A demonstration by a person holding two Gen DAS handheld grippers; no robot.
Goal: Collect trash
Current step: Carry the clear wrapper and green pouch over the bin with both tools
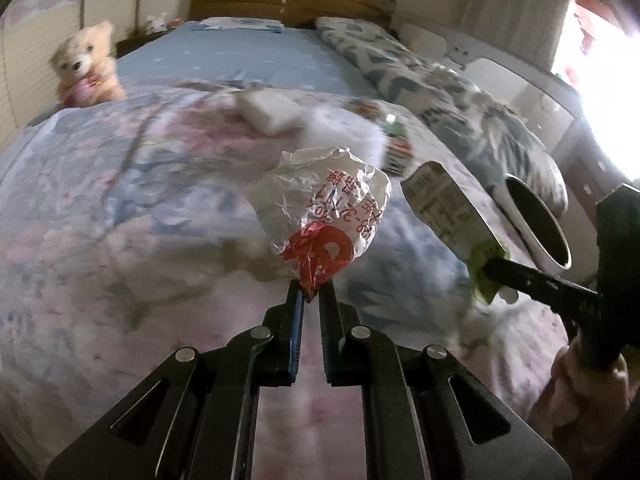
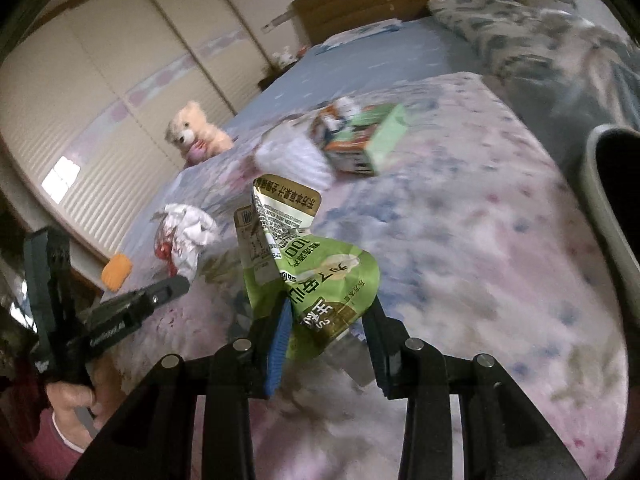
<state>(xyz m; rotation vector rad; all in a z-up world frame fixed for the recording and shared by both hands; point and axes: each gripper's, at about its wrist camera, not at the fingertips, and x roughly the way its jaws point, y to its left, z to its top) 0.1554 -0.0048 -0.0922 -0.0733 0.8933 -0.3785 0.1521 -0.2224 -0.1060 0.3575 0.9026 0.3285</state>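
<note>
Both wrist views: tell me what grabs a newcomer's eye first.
The left gripper pinches a crumpled white-and-red wrapper above the flowered quilt. To its right, the right gripper clamps a flattened green pouch. A plush bear sits at the quilt's far left edge.

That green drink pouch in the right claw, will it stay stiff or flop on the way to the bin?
The green pouch looks flattened and creased, so probably empty, light and floppy. The right claw pinches only its lower end; the top may sway.

Right tool [image 2: 329,312] grips green pouch [image 2: 316,276] over floral quilt [image 2: 480,240], teddy [image 2: 196,130] & carton [image 2: 360,140] behind.
</note>
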